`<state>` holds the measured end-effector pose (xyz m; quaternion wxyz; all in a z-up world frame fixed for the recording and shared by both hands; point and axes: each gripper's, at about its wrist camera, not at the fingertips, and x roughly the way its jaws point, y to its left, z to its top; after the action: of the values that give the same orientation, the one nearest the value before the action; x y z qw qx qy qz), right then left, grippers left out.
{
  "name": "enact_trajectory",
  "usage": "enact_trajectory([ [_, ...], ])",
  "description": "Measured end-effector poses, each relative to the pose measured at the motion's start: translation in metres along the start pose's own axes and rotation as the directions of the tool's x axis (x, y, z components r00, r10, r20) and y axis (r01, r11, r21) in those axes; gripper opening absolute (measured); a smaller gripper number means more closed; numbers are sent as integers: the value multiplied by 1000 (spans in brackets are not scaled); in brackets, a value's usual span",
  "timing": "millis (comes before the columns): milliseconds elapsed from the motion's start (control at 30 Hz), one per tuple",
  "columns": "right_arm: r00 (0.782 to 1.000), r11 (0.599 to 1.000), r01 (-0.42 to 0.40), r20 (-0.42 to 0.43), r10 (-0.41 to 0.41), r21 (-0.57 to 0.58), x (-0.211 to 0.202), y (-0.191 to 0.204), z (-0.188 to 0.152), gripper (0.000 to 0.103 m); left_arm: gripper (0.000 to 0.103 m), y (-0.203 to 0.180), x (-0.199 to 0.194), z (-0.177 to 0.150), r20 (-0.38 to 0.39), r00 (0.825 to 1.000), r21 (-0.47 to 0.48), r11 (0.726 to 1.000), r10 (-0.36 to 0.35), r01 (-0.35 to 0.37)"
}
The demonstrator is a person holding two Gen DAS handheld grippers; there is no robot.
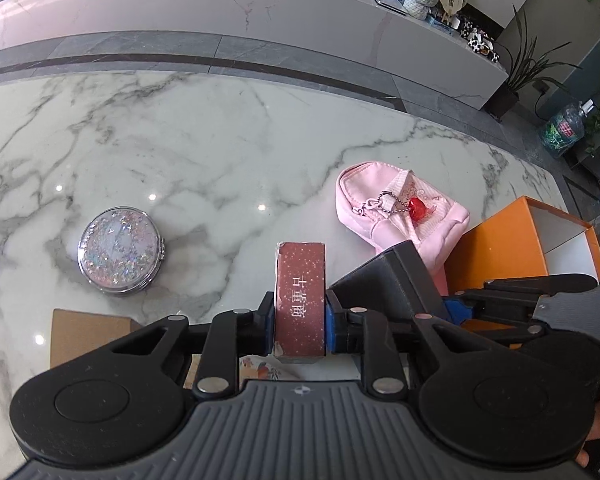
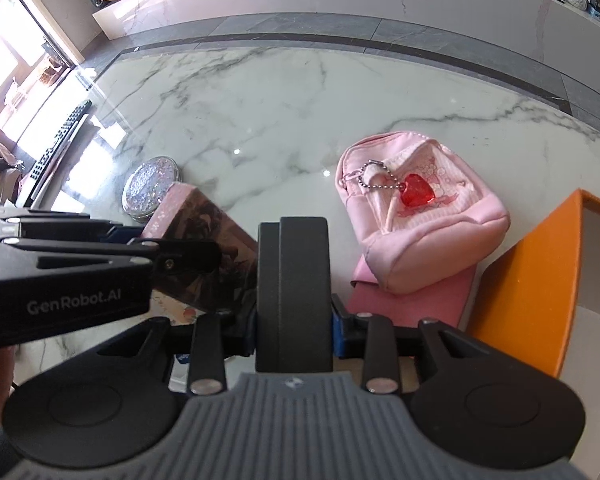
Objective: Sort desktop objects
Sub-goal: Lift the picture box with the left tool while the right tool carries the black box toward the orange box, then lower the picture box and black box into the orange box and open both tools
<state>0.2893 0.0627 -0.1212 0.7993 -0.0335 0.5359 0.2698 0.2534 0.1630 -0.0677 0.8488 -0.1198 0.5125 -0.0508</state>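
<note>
Desktop objects lie on the marble worktop: the left claw clamps a reddish box, the right claw grips a black box, beside a pink pouch.

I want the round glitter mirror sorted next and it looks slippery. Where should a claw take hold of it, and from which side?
The round glitter compact mirror lies flat on the marble table, so probably come straight down and pinch across its metal rim, avoiding the hinge on its right edge. The glossy domed lid offers no hold, and nothing crowds it.
</note>
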Motion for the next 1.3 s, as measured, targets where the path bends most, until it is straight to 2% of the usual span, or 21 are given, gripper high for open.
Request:
enact_trajectory([
  [200,987,997,-79,138,80,-18,-87,8,-22,36,26,-37,-76,-15,115,992,40,998,-53,49],
  [300,971,997,-80,224,81,-13,-137,3,-35,36,26,-66,-111,-19,191,978,83,994,-84,69],
  [400,949,997,-79,307,72,9,-187,-9,-51,36,26,-102,-134,-24,246,958,127,985,-146,118],
  [467,932,998,-58,358,52,7,-215,-18,-63,36,26,-127,-135,-26,239,953,168,975,-185,147],
  [600,919,996,16,391,-49,86,-243,-52,-91,36,26,-170,-125,-29,200,950,226,955,-238,192],
  [667,919,984,29,383,-94,173,-243,-77,-109,36,26,-190,-106,-29,167,955,235,951,-245,203],
  [767,920,955,16,371,-131,296,-231,-110,-131,36,26,-212,-66,-31,91,971,229,954,-220,195],
  [900,922,911,-52,369,-113,409,-210,-146,-145,36,26,-223,-14,-33,18,989,209,968,-148,141],
  [1067,939,880,-89,334,-82,467,-167,-170,-141,36,26,-218,14,-36,-11,999,214,976,-43,44],
  [1300,957,889,-93,288,-45,448,-116,-185,-113,36,26,-218,26,-16,35,999,236,971,26,-33],
])
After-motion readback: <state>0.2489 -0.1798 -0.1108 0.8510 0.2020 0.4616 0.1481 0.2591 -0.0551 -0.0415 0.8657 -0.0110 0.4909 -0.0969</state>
